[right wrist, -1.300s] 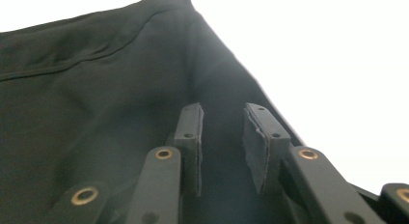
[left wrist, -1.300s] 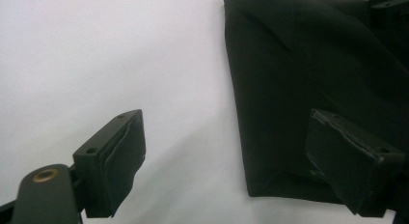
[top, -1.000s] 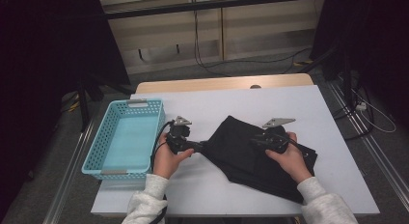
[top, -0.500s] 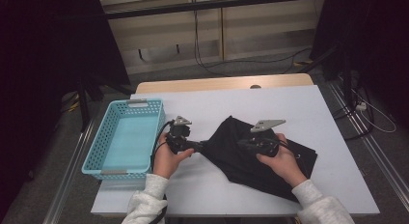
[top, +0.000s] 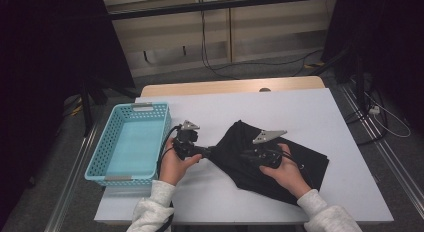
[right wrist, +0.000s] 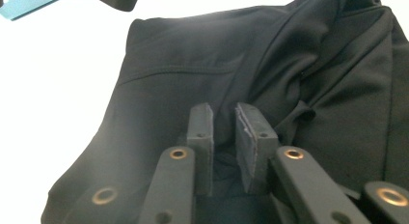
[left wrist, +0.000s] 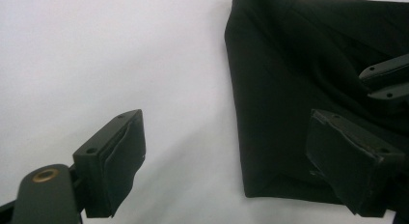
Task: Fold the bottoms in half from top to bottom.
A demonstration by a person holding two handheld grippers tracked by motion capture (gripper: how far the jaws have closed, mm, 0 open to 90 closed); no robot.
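Observation:
A black garment lies rumpled on the white table, right of centre. My left gripper sits at its left corner, jaws open wide. In the left gripper view one jaw is over bare table and the other over the garment. My right gripper rests low on the middle of the cloth, pointing left. In the right gripper view its pads stand a narrow gap apart above the folds. They have just been opening, and no fabric is pressed between the pads.
A light blue mesh basket with nothing in it stands at the table's left edge, close to my left hand. Bare white tabletop lies behind and to the right of the garment. Cables run across the floor beyond the table.
My right hand has slid left across the garment toward the left gripper, and the cloth under it has bunched a little. The left hand has stayed put.

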